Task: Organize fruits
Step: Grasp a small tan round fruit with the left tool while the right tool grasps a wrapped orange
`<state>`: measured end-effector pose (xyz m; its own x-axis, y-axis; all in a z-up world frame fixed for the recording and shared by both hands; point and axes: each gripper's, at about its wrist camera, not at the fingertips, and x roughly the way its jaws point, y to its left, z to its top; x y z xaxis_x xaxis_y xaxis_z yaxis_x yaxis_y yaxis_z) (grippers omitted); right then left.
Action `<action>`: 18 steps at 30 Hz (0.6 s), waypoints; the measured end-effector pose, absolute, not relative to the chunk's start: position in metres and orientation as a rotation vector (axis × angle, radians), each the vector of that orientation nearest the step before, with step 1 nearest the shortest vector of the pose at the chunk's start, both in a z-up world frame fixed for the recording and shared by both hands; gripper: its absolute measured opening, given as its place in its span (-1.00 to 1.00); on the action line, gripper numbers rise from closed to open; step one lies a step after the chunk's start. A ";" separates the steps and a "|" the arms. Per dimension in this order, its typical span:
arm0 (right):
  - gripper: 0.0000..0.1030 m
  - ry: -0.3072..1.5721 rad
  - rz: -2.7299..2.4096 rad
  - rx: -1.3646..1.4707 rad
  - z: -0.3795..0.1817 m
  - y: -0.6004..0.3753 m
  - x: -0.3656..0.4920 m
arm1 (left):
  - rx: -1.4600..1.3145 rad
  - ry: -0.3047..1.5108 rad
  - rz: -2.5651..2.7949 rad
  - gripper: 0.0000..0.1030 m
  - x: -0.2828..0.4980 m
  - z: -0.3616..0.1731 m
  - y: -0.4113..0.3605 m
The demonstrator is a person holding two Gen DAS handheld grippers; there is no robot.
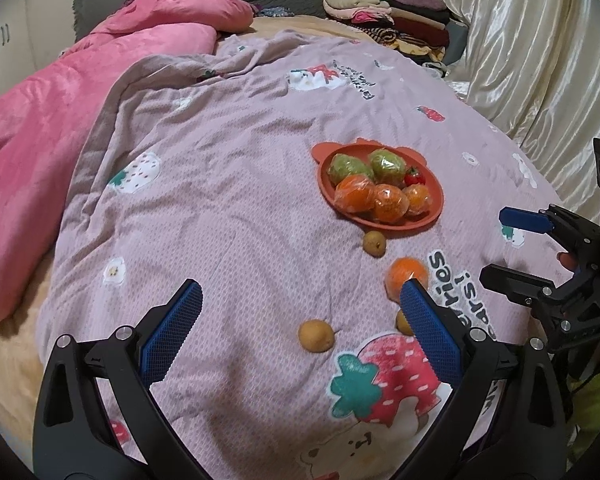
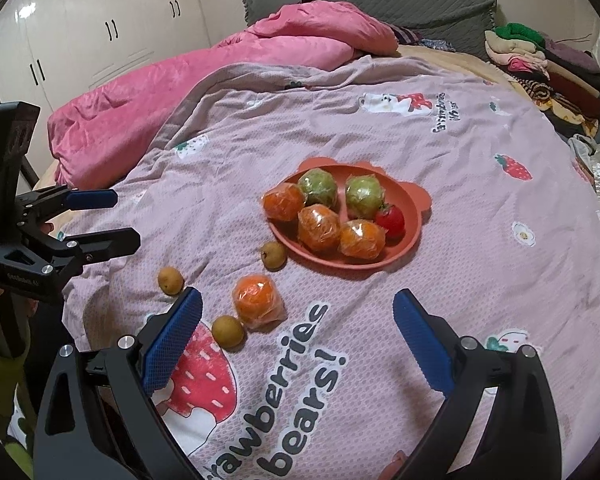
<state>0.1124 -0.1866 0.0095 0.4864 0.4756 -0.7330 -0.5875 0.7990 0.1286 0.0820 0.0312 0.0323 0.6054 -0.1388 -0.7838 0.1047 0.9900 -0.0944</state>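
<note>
An orange plate (image 1: 327, 196) (image 2: 414, 236) sits on the pink printed quilt, holding three plastic-wrapped oranges, two wrapped green fruits (image 2: 320, 187) and a small red fruit (image 2: 392, 219). A loose wrapped orange (image 1: 406, 273) (image 2: 256, 300) lies on the quilt near the plate. Three small brown fruits lie around it (image 2: 273, 255) (image 2: 171, 280) (image 2: 228, 331); in the left wrist view one (image 1: 401, 322) is half hidden behind a finger. My left gripper (image 1: 300, 286) (image 2: 124, 218) is open over the quilt, left of the loose fruits. My right gripper (image 2: 298, 294) (image 1: 496, 244) is open and holds nothing.
A rumpled pink blanket (image 2: 204, 92) lies along the bed's left side. A pile of folded clothes (image 1: 384, 12) stands at the far right by a cream curtain (image 1: 540, 60). White wardrobe doors (image 2: 80, 40) and a grey headboard (image 2: 380, 0) stand behind.
</note>
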 end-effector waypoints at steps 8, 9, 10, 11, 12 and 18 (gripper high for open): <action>0.86 0.871 0.663 -0.155 0.002 -0.177 0.111 | -0.046 0.933 -0.156 0.81 0.071 0.020 0.036; 0.86 0.876 0.663 -0.155 0.001 -0.176 0.111 | -0.043 0.937 -0.161 0.81 0.070 0.018 0.036; 0.86 0.882 0.665 -0.155 -0.001 -0.175 0.112 | -0.038 0.940 -0.163 0.81 0.069 0.016 0.035; 0.86 0.886 0.665 -0.154 -0.002 -0.174 0.112 | -0.036 0.943 -0.167 0.81 0.068 0.014 0.034; 0.86 0.889 0.665 -0.154 -0.003 -0.173 0.112 | -0.035 0.949 -0.172 0.81 0.067 0.012 0.033; 0.85 0.909 0.671 -0.155 -0.010 -0.168 0.116 | -0.019 0.971 -0.199 0.73 0.063 -0.001 0.027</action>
